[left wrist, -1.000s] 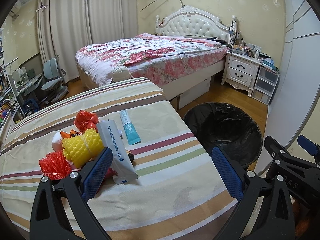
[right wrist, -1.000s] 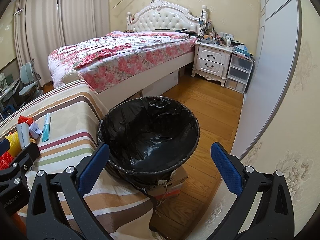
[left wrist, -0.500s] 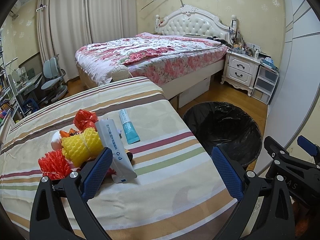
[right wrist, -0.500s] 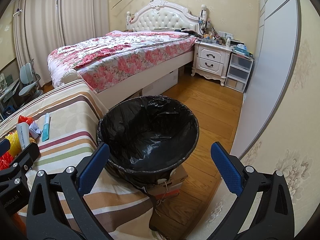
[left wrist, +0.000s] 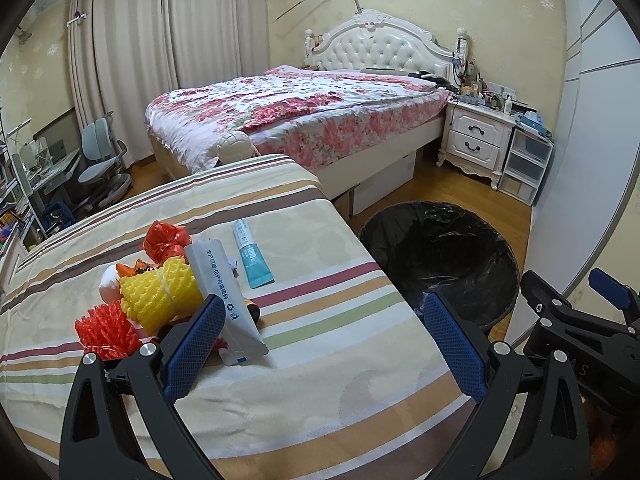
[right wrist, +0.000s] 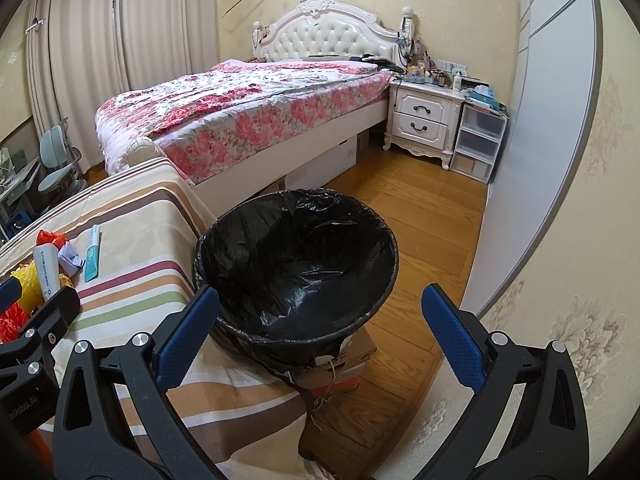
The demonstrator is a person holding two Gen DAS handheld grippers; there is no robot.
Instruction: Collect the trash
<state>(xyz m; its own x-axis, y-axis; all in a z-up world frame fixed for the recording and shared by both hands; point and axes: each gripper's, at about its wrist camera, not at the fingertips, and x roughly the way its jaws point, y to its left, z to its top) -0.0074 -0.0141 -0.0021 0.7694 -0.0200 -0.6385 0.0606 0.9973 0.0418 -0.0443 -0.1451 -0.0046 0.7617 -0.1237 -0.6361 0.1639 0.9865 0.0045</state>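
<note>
Hovering with both the left gripper (left wrist: 320, 344) and right gripper (right wrist: 316, 336) spread wide and empty, I log nothing binned: tubes (left wrist: 218, 280), foam nets (left wrist: 160, 294) and wrappers (left wrist: 166, 238) crowd the striped tabletop (left wrist: 320, 360), bin (right wrist: 296, 264) apparently empty.

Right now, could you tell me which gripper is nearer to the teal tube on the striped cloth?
Left. The left gripper hangs open over the cloth, the teal tube just ahead. The right gripper is open over the black bin, the tube off to its left.
</note>
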